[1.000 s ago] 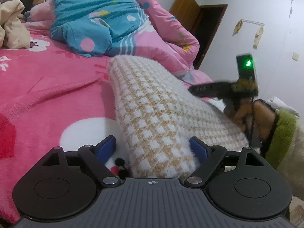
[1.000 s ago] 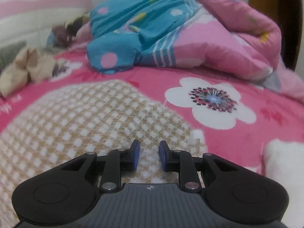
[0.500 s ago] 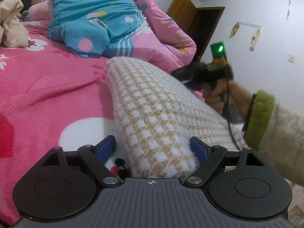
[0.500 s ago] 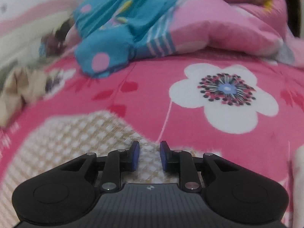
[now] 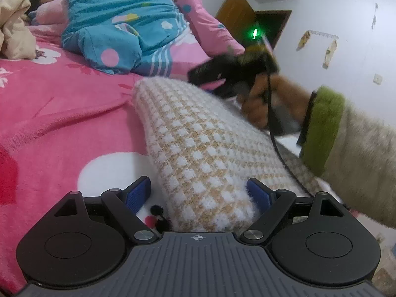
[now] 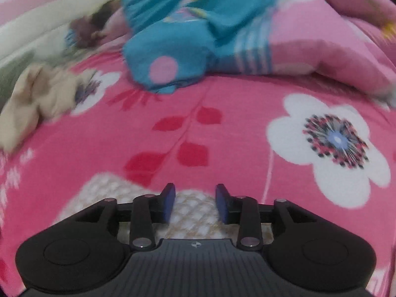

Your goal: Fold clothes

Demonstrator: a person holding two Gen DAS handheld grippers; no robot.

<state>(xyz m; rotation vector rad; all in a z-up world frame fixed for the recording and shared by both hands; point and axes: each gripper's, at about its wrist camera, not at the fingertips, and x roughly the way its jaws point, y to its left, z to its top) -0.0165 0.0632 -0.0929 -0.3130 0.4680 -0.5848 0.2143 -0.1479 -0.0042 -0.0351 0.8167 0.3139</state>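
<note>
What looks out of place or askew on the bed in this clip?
The cream-and-tan checked knit garment lies as a humped, uneven roll on the pink floral fleece blanket, not folded flat. A crumpled beige cloth sits loose near the headboard, beside the bunched blue-and-pink spotted quilt. Nothing looks spilled or damaged.

Checked tan-white sweater (image 5: 198,143) — folded on bed.

My black tongs (image 5: 199,193) have blue pads (image 5: 137,193). Between them lies the fuzzy knitted garment in tan-and-white check (image 5: 205,143). The fleece bed cover (image 6: 222,94) is hot pink with white flowers and red leaves. Beyond lies a turquoise quilt with pink dots (image 5: 116,29). My sleeve (image 5: 366,163) is cream with a green cuff.
</note>
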